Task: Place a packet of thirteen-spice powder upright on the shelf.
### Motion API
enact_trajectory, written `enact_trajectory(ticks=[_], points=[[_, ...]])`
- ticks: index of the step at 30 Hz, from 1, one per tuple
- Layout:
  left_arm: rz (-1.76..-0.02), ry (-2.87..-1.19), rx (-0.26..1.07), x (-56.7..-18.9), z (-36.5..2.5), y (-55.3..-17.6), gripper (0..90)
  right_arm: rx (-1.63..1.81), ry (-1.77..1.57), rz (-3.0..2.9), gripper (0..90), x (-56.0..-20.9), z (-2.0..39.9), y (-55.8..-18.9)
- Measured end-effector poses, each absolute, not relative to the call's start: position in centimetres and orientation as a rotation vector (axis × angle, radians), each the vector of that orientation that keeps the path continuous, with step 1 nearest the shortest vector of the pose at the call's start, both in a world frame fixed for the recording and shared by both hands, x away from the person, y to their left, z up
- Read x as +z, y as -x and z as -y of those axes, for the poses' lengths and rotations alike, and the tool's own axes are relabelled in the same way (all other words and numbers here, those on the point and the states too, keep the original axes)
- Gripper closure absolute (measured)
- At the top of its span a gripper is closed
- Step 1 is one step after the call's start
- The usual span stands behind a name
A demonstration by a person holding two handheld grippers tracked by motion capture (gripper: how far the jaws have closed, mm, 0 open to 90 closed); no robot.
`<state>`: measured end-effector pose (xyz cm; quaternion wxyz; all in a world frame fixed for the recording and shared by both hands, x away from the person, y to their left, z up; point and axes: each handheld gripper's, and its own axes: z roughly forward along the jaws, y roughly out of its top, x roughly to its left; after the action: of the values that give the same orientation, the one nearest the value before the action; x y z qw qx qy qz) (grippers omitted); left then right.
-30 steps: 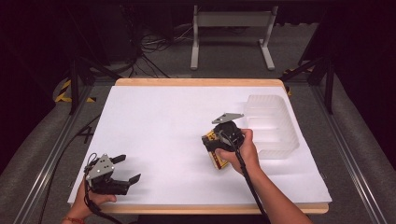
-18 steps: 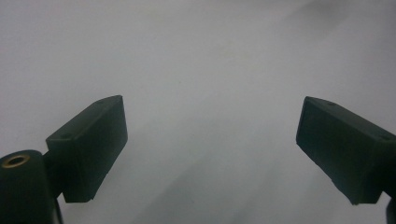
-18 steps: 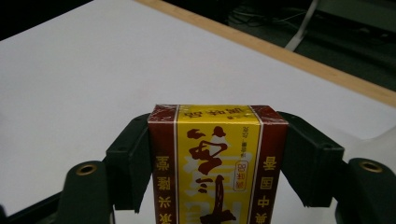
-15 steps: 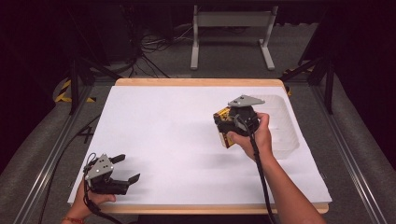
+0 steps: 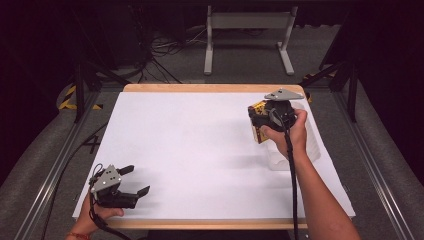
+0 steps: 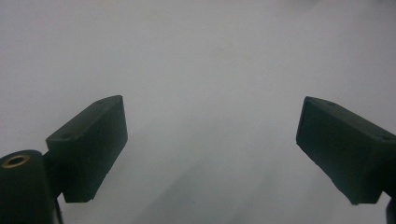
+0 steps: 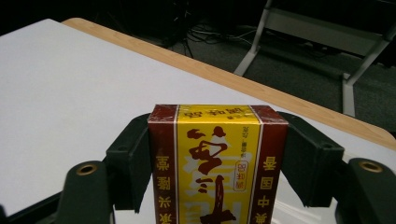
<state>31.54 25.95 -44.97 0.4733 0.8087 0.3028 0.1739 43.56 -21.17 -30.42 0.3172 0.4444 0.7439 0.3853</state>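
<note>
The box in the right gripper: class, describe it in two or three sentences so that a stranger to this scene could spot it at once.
Start at the white table and go to its far right corner, where a hand holds the right gripper above a clear plastic tray. Clamped between its black jaws is a small box. It is the one colourful thing here: yellow front, dark red side bands, dark red characters.
</note>
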Motion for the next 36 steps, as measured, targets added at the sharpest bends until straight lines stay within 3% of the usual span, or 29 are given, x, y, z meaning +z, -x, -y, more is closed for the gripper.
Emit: enact_trajectory(ticks=[36], points=[[-0.726, -1.981, 0.417, -45.0, -25.8, -31.6, 9.4, 0.902, -1.338, -1.895, 32.2, -33.8, 26.7, -46.3]])
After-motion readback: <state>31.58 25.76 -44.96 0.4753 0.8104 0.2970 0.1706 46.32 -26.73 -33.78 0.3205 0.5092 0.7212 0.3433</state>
